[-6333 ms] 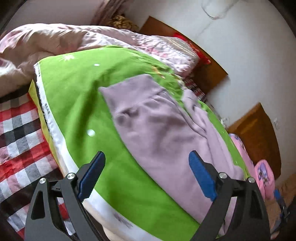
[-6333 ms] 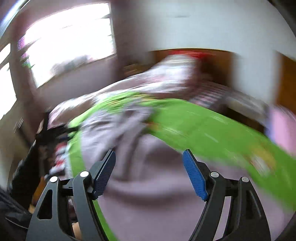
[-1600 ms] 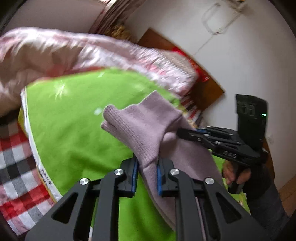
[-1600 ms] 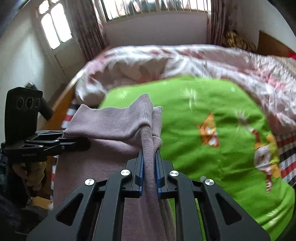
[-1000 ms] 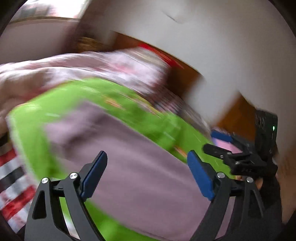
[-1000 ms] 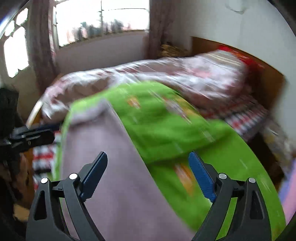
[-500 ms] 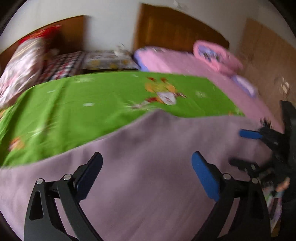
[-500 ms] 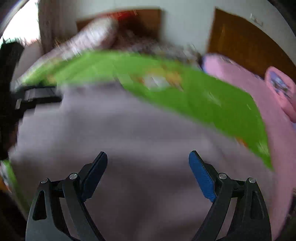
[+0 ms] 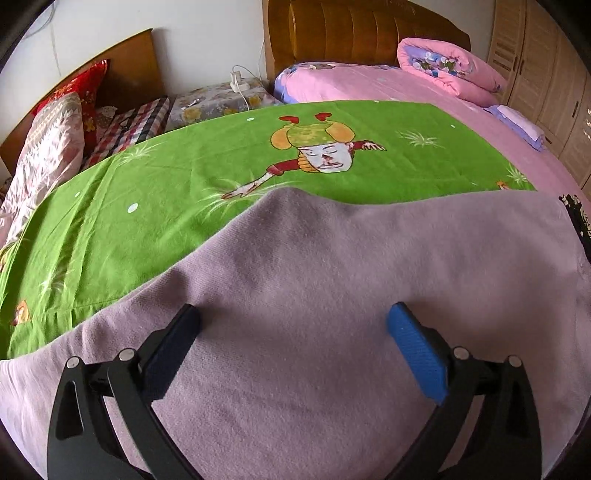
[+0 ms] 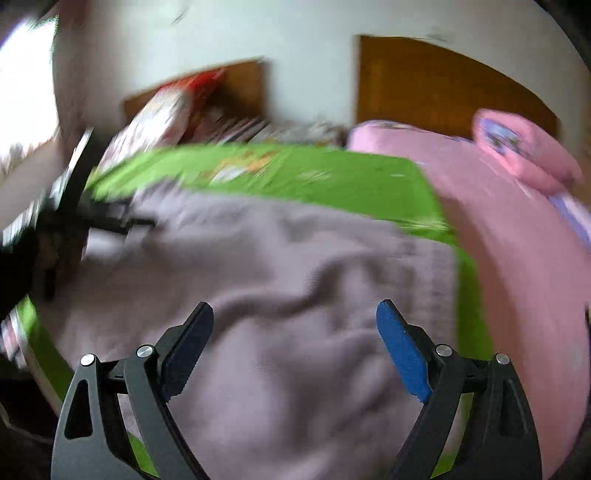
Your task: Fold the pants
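The mauve knit pants (image 9: 332, 280) lie spread flat on the green cartoon sheet (image 9: 184, 177). My left gripper (image 9: 295, 332) is open and empty, low over the cloth. In the blurred right wrist view the pants (image 10: 295, 295) fill the middle, with wrinkles. My right gripper (image 10: 295, 332) is open and empty above them. The left gripper shows at the far left of the right wrist view (image 10: 107, 221).
A pink bed (image 9: 443, 88) with a rolled pink quilt (image 9: 447, 70) lies beyond the sheet. Wooden headboards (image 9: 354, 33) and a wardrobe (image 9: 546, 66) stand behind. Pillows (image 9: 55, 140) and a bedside table with a charger (image 9: 221, 99) are at left.
Both grippers were shut on the pants' waistband, then let go and opened. Both views have swung right along the laid-flat pants. The right view is still moving.
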A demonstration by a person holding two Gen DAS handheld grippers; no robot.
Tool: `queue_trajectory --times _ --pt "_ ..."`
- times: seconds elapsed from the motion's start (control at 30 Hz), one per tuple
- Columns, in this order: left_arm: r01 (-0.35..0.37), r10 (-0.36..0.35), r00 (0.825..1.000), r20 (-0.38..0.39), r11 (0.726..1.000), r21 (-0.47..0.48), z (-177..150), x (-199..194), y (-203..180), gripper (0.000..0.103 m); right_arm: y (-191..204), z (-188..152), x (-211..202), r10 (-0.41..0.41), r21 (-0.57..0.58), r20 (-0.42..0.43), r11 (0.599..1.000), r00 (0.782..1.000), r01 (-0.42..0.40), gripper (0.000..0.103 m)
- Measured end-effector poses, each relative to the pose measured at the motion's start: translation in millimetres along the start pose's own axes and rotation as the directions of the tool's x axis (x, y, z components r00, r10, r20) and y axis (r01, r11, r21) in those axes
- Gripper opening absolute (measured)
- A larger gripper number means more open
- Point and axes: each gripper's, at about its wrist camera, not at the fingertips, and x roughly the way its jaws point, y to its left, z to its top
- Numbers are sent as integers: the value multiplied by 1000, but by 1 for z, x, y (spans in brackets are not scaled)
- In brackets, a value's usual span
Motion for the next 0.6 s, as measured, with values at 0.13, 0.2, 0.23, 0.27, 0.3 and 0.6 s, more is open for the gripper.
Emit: queue_trajectory --times 0.13,0.2,0.23,0.27,0.3,0.6 --pt "0 0 1000 1 1000 -3 -1 -7 1 102 -41 -9 -24 -74 110 40 992 996 69 86" --pt "0 0 1000 0 1000 -2 -1 -7 1 102 -37 -7 -26 -73 95 46 993 996 68 86" --pt "0 0 1000 1 1000 -2 -1 -7 1 102 -29 -6 -25 -39 70 49 997 998 35 86" --pt "1 -1 1000 0 1000 -2 -1 -7 1 102 -21 -7 -25 2 42 49 999 999 -4 86" --pt "1 -1 1000 0 1000 -2 -1 -7 1 102 -10 -7 -24 43 1 44 999 998 -43 86" --pt "2 -2 1000 0 1000 -3 -1 -7 1 102 15 -29 9 -12 -176 -67 984 998 0 85"
